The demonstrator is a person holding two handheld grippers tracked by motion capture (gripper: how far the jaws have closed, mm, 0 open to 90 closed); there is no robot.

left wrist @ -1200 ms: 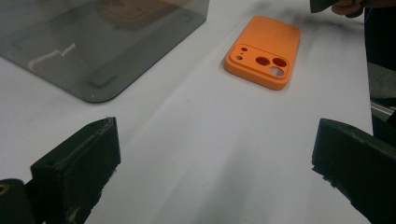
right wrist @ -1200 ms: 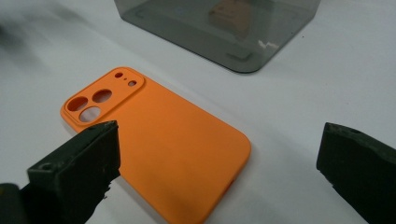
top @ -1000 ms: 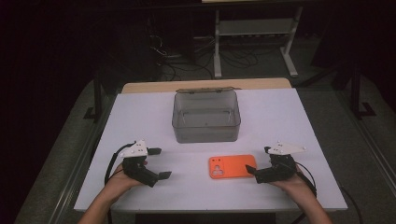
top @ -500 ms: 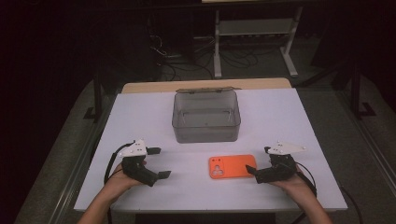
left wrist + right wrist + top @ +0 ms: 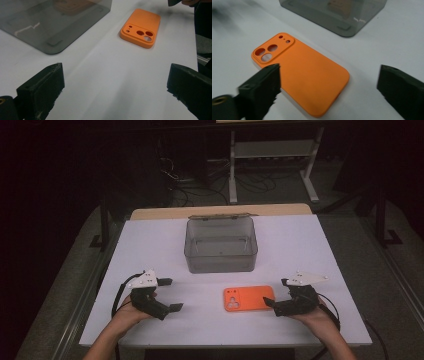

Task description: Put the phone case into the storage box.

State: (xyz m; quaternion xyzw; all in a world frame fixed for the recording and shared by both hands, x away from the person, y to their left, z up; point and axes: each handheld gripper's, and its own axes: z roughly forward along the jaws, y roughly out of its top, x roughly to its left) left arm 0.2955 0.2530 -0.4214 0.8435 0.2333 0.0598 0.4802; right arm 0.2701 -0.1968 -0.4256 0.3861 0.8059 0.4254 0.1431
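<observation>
White tabletop (image 5: 150, 245), bare around orange phone case (image 5: 249, 298)

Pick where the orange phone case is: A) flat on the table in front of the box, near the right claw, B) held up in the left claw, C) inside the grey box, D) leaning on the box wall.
A: the case lies flat on the white table, apart from the box, with the right claw at its end.

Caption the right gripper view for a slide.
Right hand-held gripper, jaws just closing slightly yet open, poised over an orange phone case near a grey box.
</observation>
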